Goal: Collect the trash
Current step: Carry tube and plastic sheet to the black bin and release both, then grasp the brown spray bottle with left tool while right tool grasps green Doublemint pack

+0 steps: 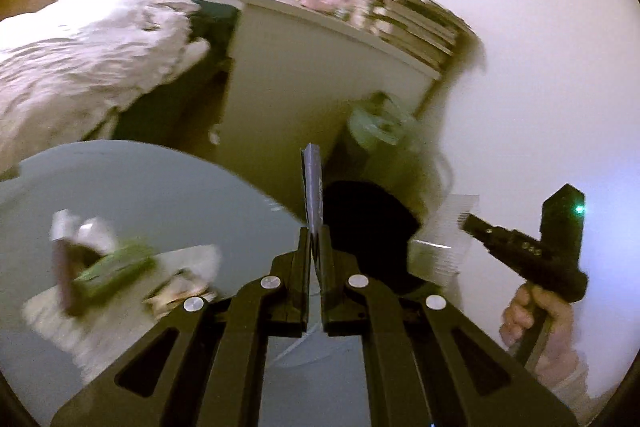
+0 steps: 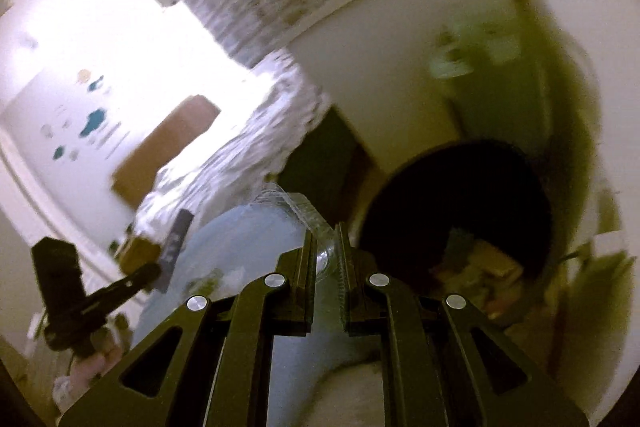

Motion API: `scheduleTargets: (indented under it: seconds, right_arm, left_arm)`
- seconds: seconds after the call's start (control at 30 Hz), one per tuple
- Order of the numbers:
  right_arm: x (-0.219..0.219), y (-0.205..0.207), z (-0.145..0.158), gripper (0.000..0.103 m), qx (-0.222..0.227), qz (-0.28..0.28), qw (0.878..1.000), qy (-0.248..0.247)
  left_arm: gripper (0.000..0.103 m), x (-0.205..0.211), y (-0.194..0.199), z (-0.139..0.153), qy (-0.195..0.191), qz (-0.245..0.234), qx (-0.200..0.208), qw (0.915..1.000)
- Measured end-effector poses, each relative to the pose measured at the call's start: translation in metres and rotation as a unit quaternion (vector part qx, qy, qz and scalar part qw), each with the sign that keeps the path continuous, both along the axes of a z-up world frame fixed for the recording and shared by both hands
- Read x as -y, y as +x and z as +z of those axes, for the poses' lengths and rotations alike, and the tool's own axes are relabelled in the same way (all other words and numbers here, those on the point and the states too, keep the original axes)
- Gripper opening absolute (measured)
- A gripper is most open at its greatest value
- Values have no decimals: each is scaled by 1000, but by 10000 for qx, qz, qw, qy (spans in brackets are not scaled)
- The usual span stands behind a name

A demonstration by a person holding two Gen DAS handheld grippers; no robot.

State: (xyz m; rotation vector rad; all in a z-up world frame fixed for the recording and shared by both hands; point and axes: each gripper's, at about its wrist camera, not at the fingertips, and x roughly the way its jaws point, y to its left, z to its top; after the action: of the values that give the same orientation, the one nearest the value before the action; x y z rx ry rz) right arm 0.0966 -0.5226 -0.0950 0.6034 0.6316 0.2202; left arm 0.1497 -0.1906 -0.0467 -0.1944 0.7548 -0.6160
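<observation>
Holding left: my left gripper (image 1: 316, 247) is clamped on a thin dark wrapper (image 1: 313, 183) that stands upright out of the jaws, past the round table's (image 1: 160, 187) far edge.
Holding right: my right gripper (image 2: 326, 247) pinches a clear plastic container (image 2: 298, 209), tilted left, at the table's (image 2: 240, 235) far edge.
Bin: black trash bin (image 1: 368, 223) sits just beyond the left fingers; the right view looks down into it (image 2: 460, 195), paper scraps showing inside.
Left view only: green packet (image 1: 116, 267) and crumpled wrappers (image 1: 180, 293) on a white napkin (image 1: 120, 315) toward the table's left; my right hand (image 1: 540, 319) gripping its handle.
Right view only: my left gripper (image 2: 160, 269) from the side, blurred.
</observation>
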Motion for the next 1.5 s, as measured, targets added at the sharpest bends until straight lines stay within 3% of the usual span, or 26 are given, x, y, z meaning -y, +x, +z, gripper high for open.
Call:
scheduleTargets:
  seconds: [0.27, 0.63, 0.67, 0.7, 0.77, 0.8, 0.83, 0.87, 0.9, 0.93, 1.13, 1.27, 1.37, 1.43, 1.5]
  right_arm:
    - [50, 13, -28, 10, -274, -674, 9958, -561]
    - [77, 33, -65, 13, -723, -848, 9932, -347]
    - [76, 34, -65, 28, -741, -832, 9932, -336]
    - [76, 33, -64, 50, -736, -831, 9933, -318]
    - [78, 30, -62, 72, -673, -919, 9931, -265]
    - [78, 28, -62, 75, -626, -961, 9931, -228]
    - [78, 27, -63, 75, -625, -944, 9934, -209]
    - [77, 26, -62, 75, -644, -918, 9935, -211]
    - [75, 25, -62, 75, -661, -882, 9937, -218]
    - [73, 24, -61, 75, -661, -858, 9939, -216]
    - [43, 24, -50, 75, -608, -418, 9967, -334]
    - [10, 29, -37, 75, -548, 110, 9970, -531]
    - [-25, 37, -26, 75, -491, 678, 9941, -694]
    - [-57, 43, -16, 75, -413, 1197, 9885, -830]
    - [-86, 49, -6, 75, -325, 1697, 9802, -965]
  left_arm:
    - [5, 81, 32, -16, -101, -619, -268, 9977]
    - [8, 147, 53, -47, 161, -1064, -618, 9923]
    - [8, 148, 55, -48, 171, -1077, -640, 9920]
    - [8, 150, 56, -48, 178, -1097, -681, 9915]
    - [9, 147, 59, -48, 162, -1082, -765, 9910]
    - [11, 146, 59, -48, 154, -1062, -790, 9911]
    - [21, 144, 58, -48, 151, -1036, -802, 9913]
    - [28, 139, 56, -47, 156, -974, -803, 9919]
    - [46, 134, 54, -45, 153, -898, -785, 9927]
    - [55, 127, 50, -43, 128, -804, -720, 9941]
    - [57, 73, 27, -30, 127, -371, -431, 9983]
    - [57, -1, 16, -27, 216, 486, -324, 9981]
    - [57, -61, 14, -29, 269, 1220, -290, 9917]
    - [56, -96, 16, -34, 540, 1660, -314, 9842]
    - [54, -129, 27, -50, 845, 1940, -660, 9751]
